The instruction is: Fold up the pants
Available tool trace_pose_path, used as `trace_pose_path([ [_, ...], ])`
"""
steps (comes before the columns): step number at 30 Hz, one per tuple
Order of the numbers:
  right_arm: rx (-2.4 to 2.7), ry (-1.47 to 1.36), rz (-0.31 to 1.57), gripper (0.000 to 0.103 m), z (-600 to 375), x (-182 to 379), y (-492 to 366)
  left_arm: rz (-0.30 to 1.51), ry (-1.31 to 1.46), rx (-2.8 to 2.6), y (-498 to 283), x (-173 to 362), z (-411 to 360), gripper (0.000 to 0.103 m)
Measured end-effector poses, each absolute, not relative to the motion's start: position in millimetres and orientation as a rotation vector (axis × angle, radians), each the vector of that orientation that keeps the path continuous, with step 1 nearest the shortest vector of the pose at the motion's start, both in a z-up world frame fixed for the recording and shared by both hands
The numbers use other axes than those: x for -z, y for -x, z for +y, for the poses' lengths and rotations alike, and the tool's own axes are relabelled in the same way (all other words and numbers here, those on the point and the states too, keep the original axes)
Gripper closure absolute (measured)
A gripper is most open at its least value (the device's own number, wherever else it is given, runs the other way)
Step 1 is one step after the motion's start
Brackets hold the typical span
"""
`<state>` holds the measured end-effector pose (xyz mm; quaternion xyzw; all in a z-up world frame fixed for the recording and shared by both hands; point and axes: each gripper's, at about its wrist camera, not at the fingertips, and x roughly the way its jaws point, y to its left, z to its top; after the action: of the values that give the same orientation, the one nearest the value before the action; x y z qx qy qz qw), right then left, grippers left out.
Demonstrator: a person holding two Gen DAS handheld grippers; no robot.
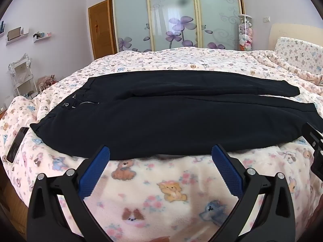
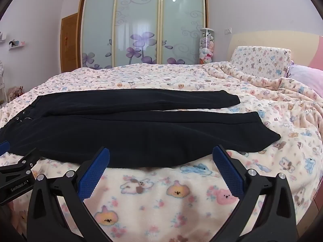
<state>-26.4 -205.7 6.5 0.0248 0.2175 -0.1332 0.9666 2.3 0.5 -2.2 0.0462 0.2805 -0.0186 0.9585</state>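
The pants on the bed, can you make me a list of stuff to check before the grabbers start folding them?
1. Pants spread flat on the blanket, both legs side by side: ok.
2. Left gripper wide open, nothing in it: ok.
3. Right gripper wide open, nothing in it: ok.
4. Both grippers at the near edge of the pants, not yet pinching cloth: ok.
5. Phone lies on the blanket left of the waistband, apart from the pants: ok.
6. Anything hiding under the pants: cannot tell.
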Motion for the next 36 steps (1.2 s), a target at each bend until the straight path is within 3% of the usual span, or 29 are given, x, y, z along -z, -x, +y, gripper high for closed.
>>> trace_pose_path([
  [36,0.269,-0.05,0.441,0.001,-205.1,-4.4,25.5,0.569,-0.098,0.036,-0.8,4.2,-0.9,0.002],
])
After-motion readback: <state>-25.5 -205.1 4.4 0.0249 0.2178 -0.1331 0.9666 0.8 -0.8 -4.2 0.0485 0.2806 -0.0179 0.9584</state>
